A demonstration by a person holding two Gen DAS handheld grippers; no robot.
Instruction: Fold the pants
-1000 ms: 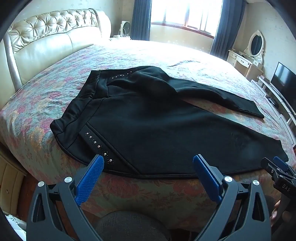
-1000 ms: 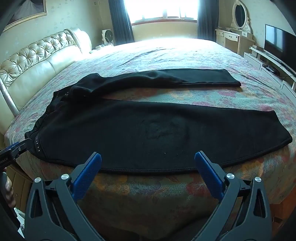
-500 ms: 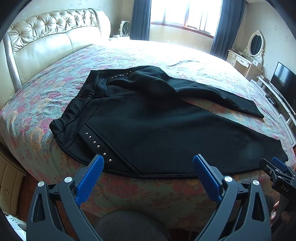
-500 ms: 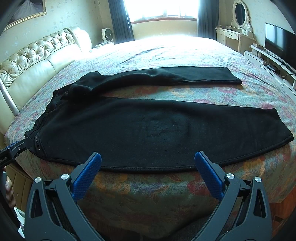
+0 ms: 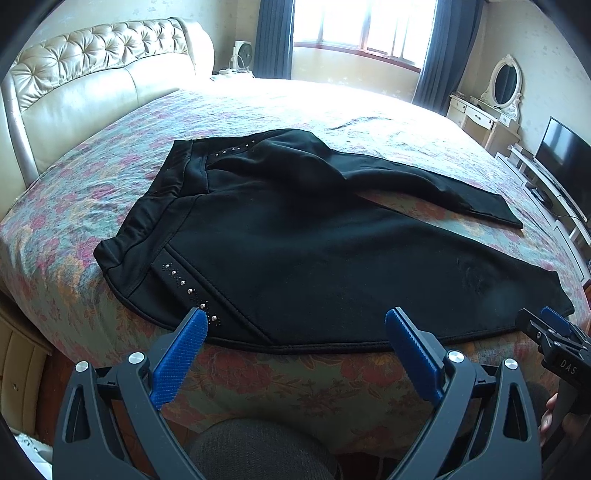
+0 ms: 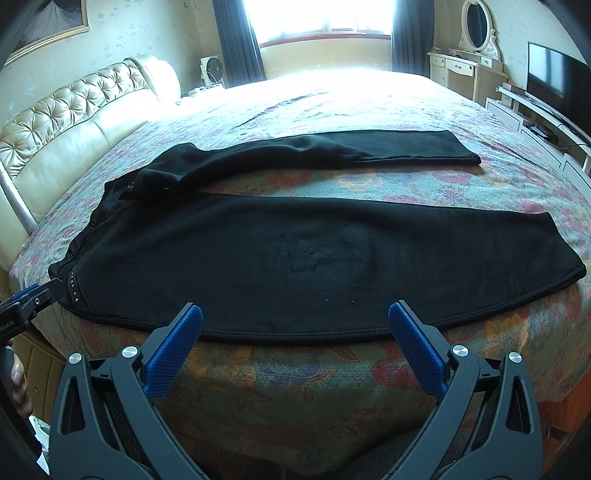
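Note:
Black pants (image 5: 314, 240) lie spread flat on the bed, waistband to the left, both legs running right and splayed apart; they also show in the right wrist view (image 6: 314, 254). Silver studs mark the pocket edge (image 5: 188, 290). My left gripper (image 5: 295, 325) is open and empty, just short of the near hem beside the studded pocket. My right gripper (image 6: 295, 321) is open and empty, at the near edge of the near leg. Each gripper shows in the other's view: the right one (image 5: 550, 332), the left one (image 6: 26, 299).
The bed has a floral spread (image 5: 92, 192) and a tufted cream headboard (image 5: 92, 74) on the left. A vanity with an oval mirror (image 6: 476, 26) and a TV (image 6: 554, 85) on a low stand are on the right. A window with dark curtains is behind.
Both grippers have edged slightly closer to the near hem of the pants. The pants have not moved.

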